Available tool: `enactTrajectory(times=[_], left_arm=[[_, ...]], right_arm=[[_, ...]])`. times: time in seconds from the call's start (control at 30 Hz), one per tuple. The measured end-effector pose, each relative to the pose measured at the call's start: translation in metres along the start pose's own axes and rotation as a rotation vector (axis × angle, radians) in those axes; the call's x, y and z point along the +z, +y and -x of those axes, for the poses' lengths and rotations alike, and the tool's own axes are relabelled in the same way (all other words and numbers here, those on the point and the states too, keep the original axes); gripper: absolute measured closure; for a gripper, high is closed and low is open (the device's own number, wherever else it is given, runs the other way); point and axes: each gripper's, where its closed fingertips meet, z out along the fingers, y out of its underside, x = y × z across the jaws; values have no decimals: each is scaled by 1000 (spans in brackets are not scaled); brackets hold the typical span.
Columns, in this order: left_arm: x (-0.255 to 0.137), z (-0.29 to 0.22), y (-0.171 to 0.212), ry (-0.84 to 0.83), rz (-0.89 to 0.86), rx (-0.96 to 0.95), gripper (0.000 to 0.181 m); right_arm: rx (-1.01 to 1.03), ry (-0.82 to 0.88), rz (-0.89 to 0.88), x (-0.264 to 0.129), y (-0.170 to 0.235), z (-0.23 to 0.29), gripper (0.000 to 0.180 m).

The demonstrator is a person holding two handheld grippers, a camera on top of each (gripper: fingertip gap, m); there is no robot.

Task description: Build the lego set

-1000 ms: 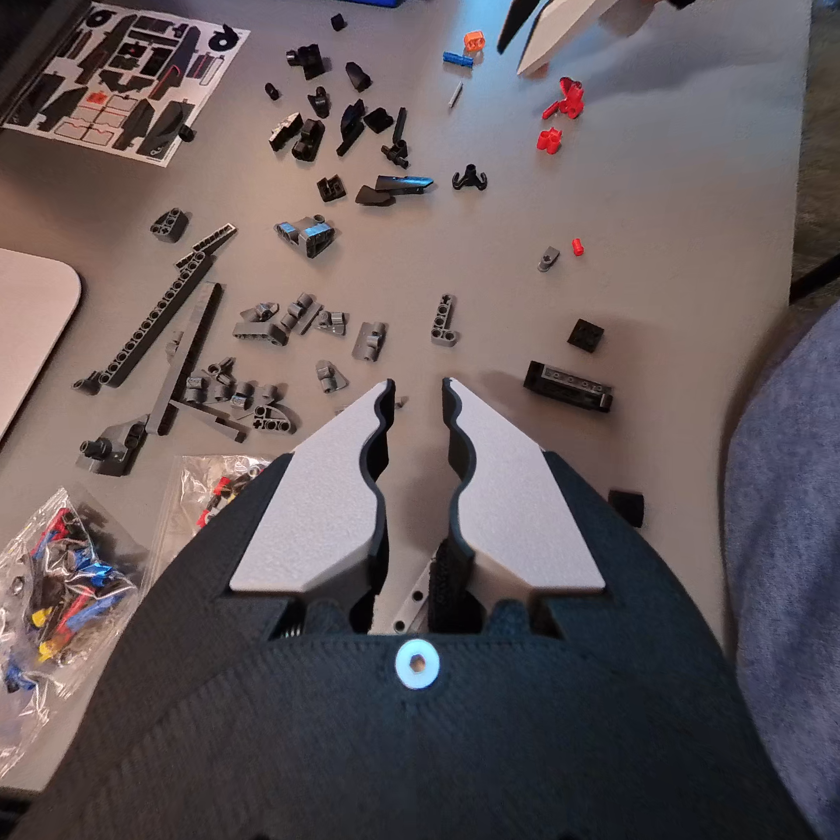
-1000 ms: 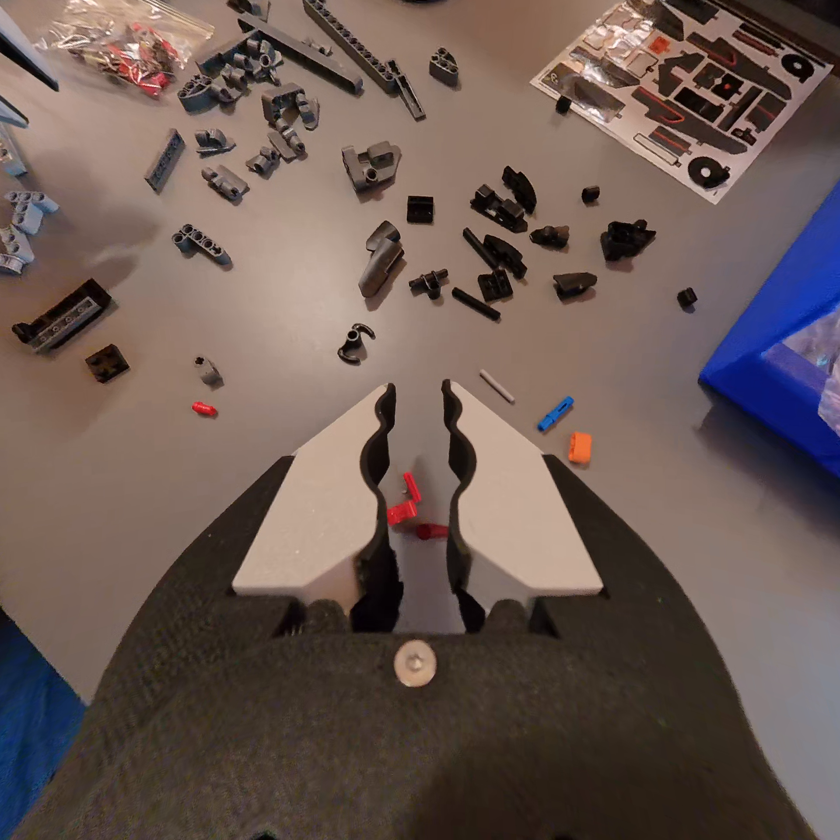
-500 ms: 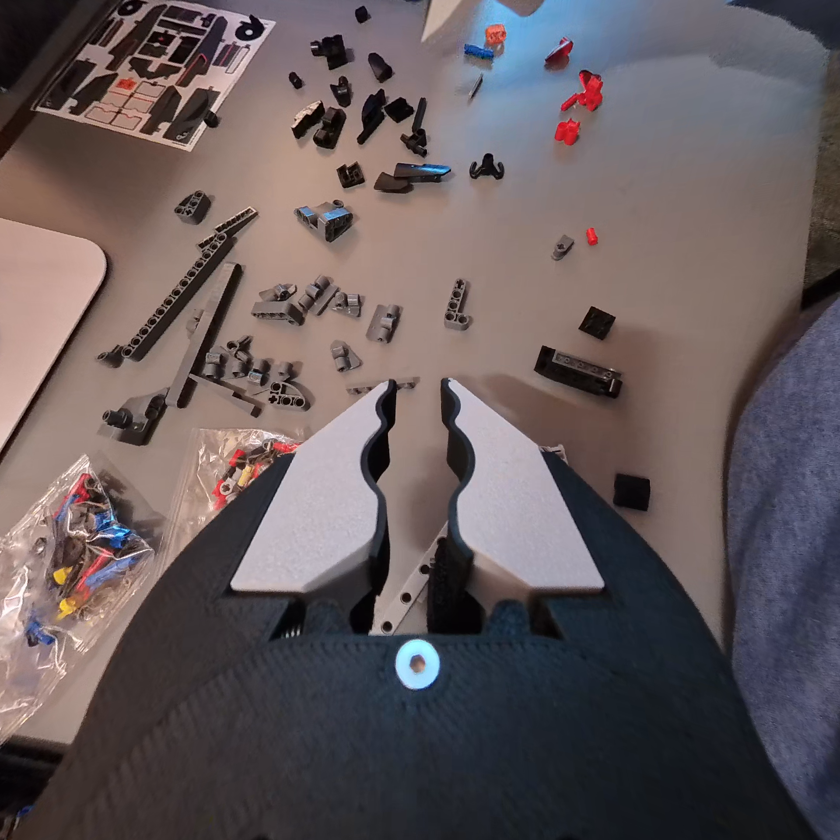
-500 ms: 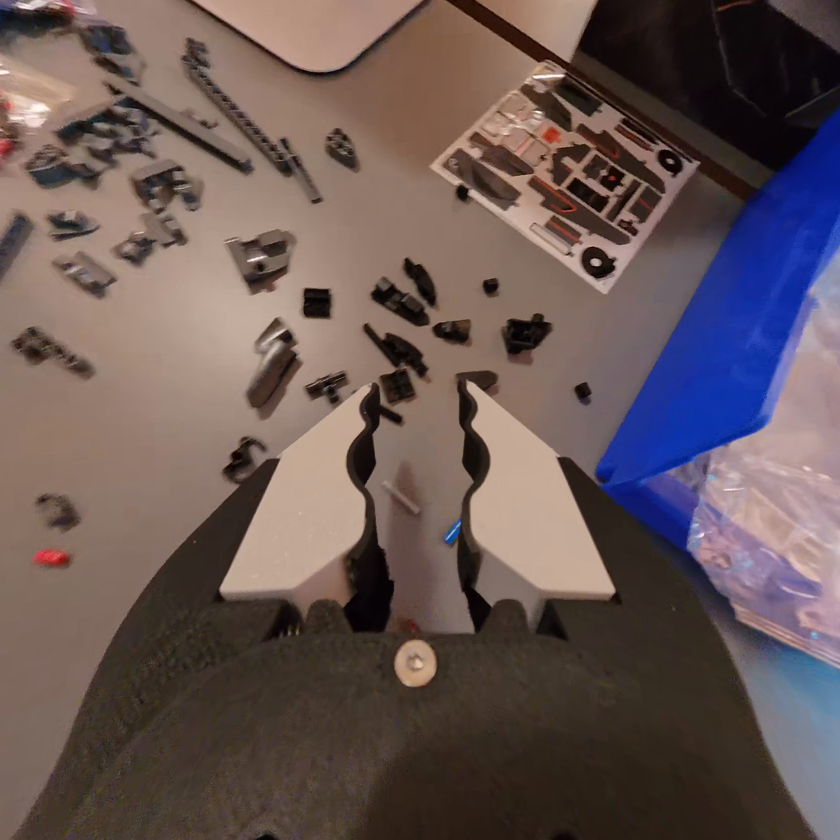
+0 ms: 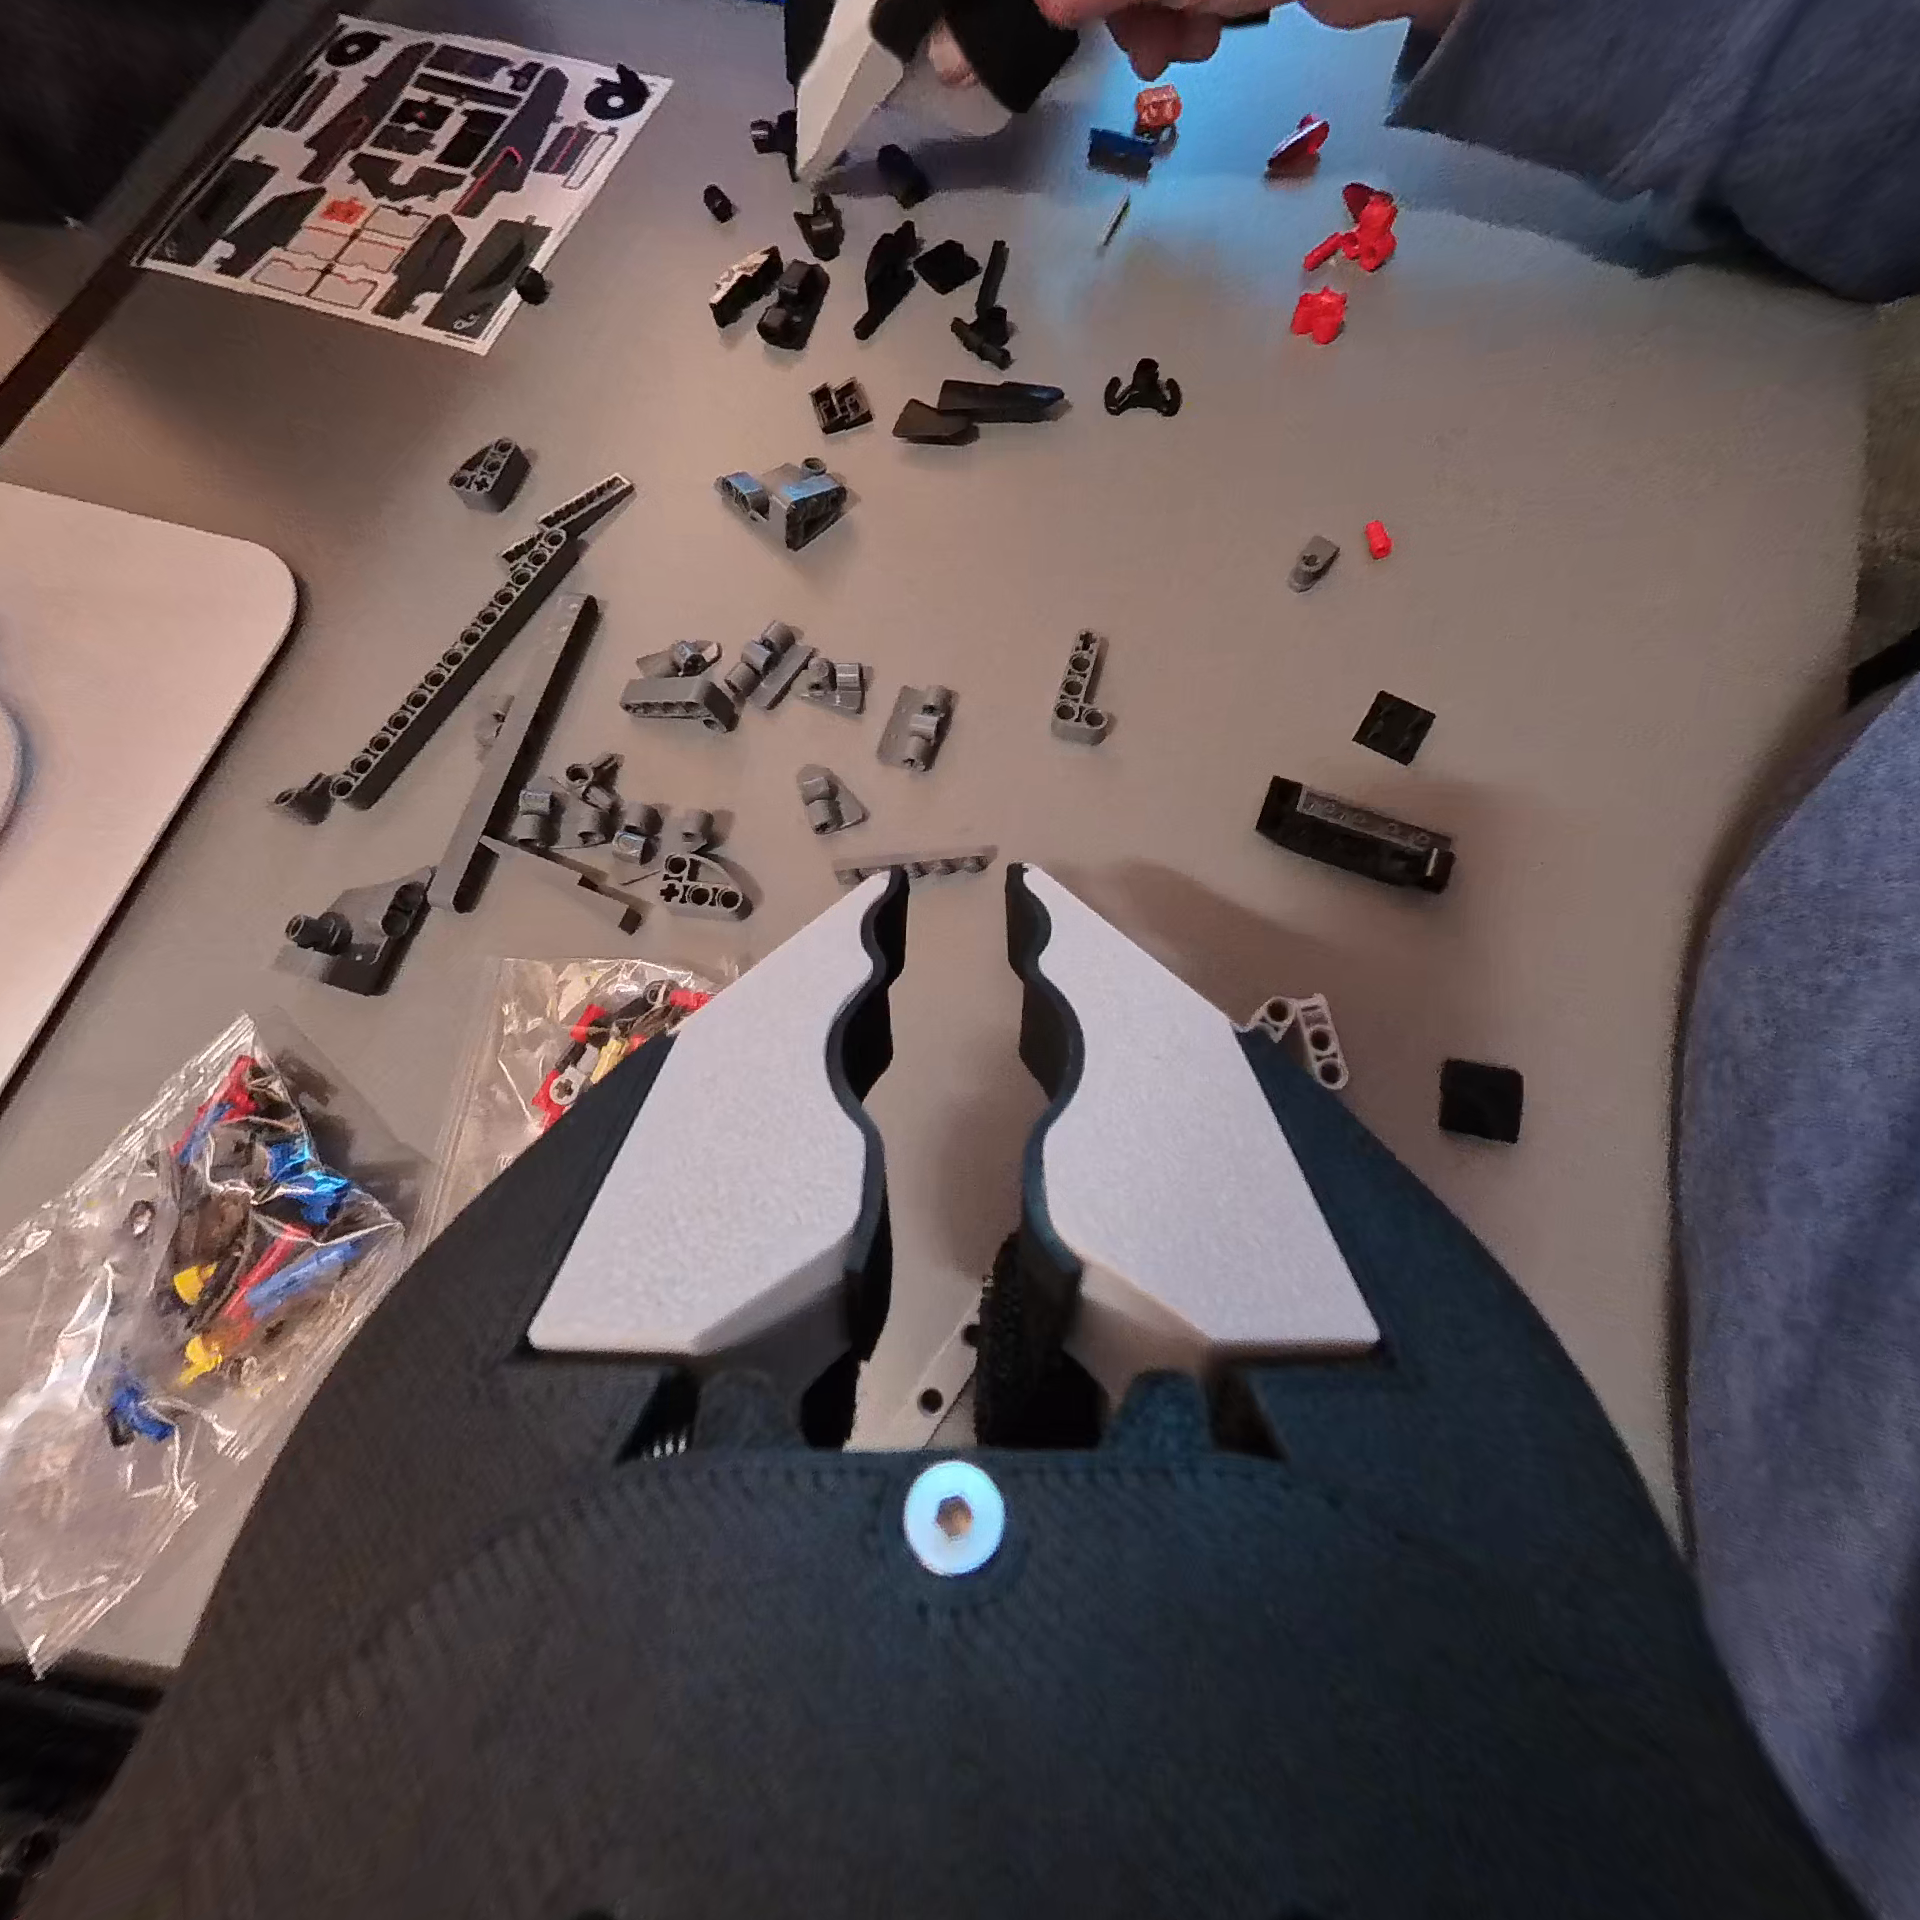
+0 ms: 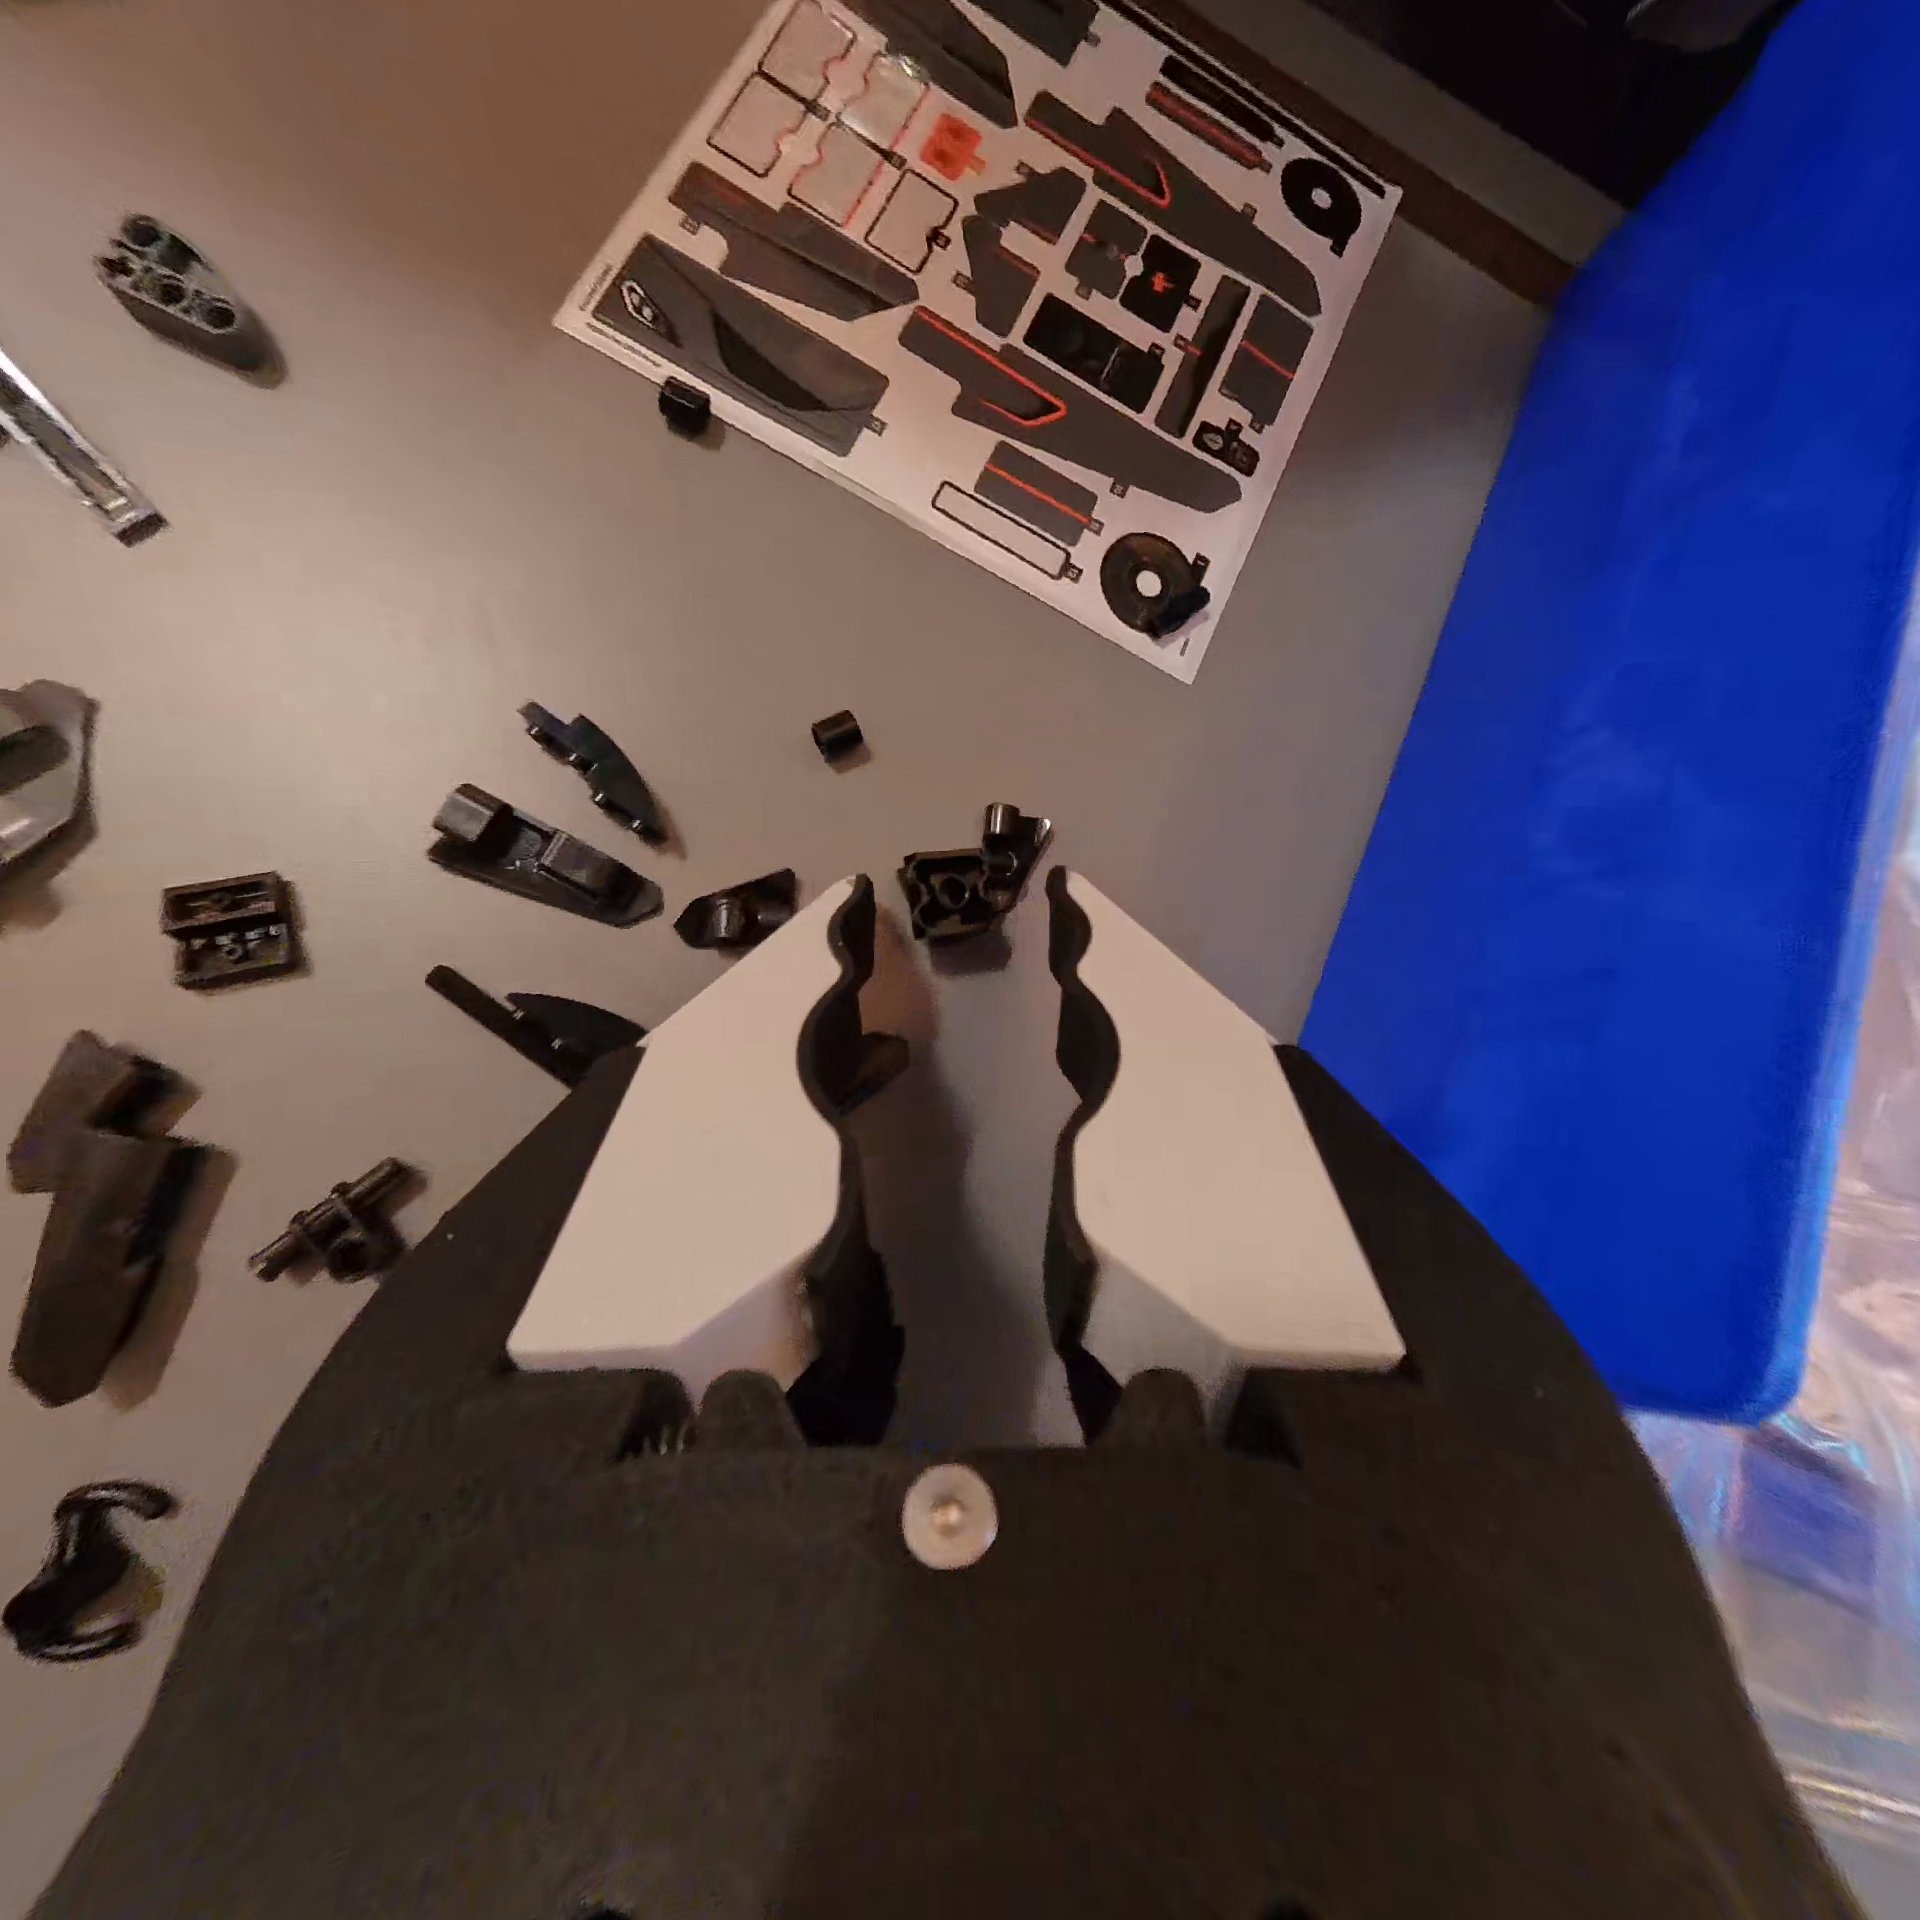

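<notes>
where right gripper [image 6: 954, 883] gapes | black angular lego piece [image 6: 956, 894] | glossy

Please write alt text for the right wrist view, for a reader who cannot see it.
The open right gripper points at a black connector piece lying on a grey table, just ahead of its fingertips. Other black pieces lie scattered to the left, a sticker sheet lies farther ahead, and a blue bin stands on the right.

Right side tight, table centre passable

Right gripper [image 6: 951, 883] jaws apart, hemmed by blue bin [image 6: 1621, 727] and black connector piece [image 6: 961, 883] at its tips; bare table [image 5: 1507, 436] beyond grey beams [image 5: 457, 675].
</notes>
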Motion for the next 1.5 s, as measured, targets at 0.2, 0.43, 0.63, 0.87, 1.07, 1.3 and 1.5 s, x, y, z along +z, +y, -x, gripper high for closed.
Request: enactTrajectory(times=[0.2, 0.43, 0.63, 0.87, 1.07, 1.3, 1.5], left_arm=[[-1, 3, 1, 4, -10, -1, 164], [-1, 5, -3, -10, -30, -3, 163], [3, -7, -27, 1, -106, 6, 161], [18, -29, -44, 18, -140, 66, 158], [15, -38, -89, -35, -280, 124, 147], [22, -52, -122, -92, -369, 241, 140], [26, -61, -134, -142, -404, 327, 147]], right_arm=[[29, -45, -9, 1, 2, 3, 166], [81, -173, -137, -32, -13, 23, 167], [352, -580, -360, -104, -33, 71, 167], [491, -797, -416, -140, -17, 105, 168], [603, -1094, -541, -185, -29, 142, 168], [661, -1255, -594, -209, -37, 162, 168], [682, -1331, -565, -212, -33, 184, 168]])
